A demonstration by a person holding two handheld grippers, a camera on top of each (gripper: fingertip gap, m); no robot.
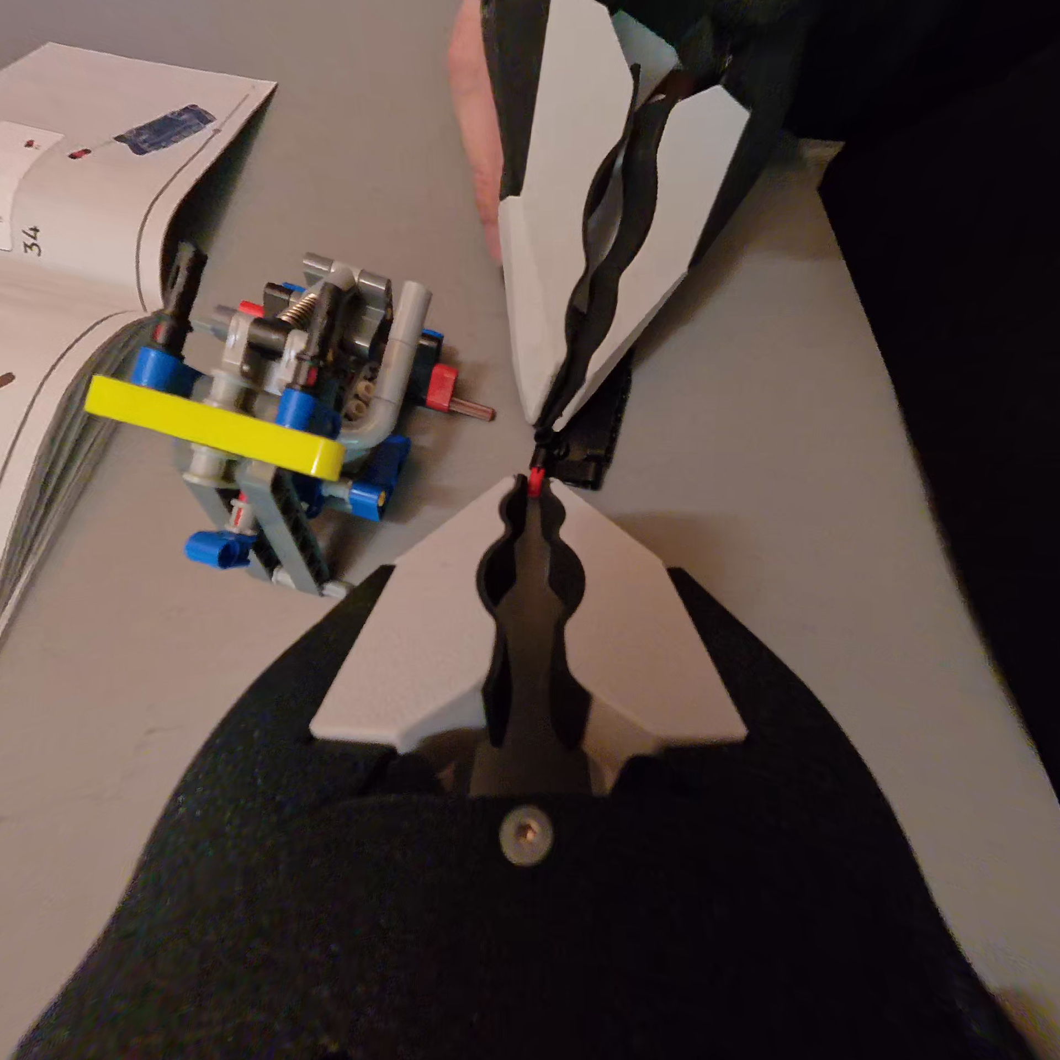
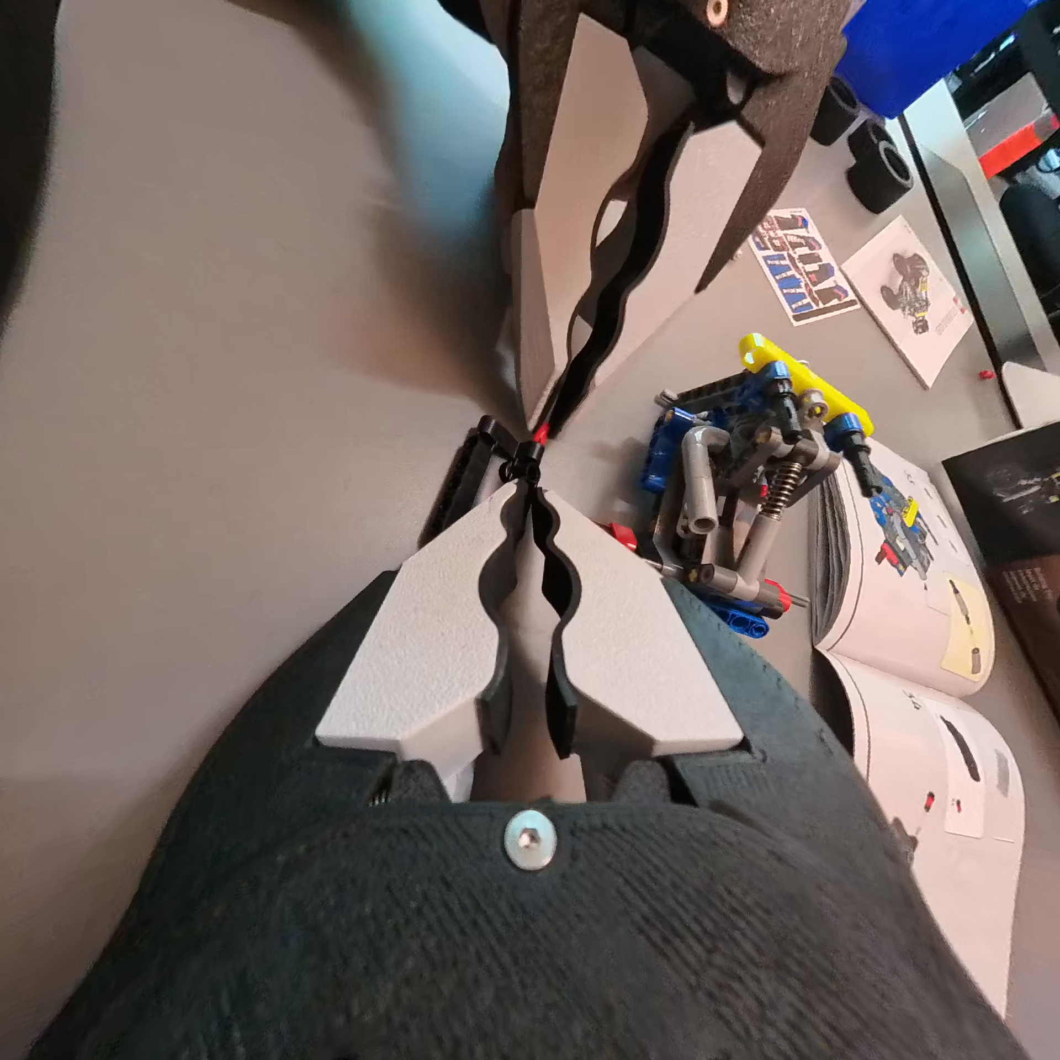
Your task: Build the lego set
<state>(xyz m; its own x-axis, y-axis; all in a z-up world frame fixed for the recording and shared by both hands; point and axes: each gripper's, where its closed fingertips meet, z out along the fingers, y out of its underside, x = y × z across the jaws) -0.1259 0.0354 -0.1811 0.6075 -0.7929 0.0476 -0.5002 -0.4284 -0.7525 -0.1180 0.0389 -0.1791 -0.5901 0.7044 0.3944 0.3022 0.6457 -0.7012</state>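
Between the two tool tips we see a tiny red pin (image 1: 536, 480) joined to a small black connector (image 2: 525, 456), held just above the grey desk (image 1: 745, 459). Our left tool (image 1: 533, 487) is closed narrowly on the red pin; our right tool (image 2: 525, 487) is closed on the black connector. Both parts look light, stiff and smooth, likely to slip, so we judge the ends safest to grip. A black beam (image 2: 464, 476) lies beneath. To one side stand a brick-built assembly (image 1: 275, 413) and an open instruction booklet (image 1: 86, 189).
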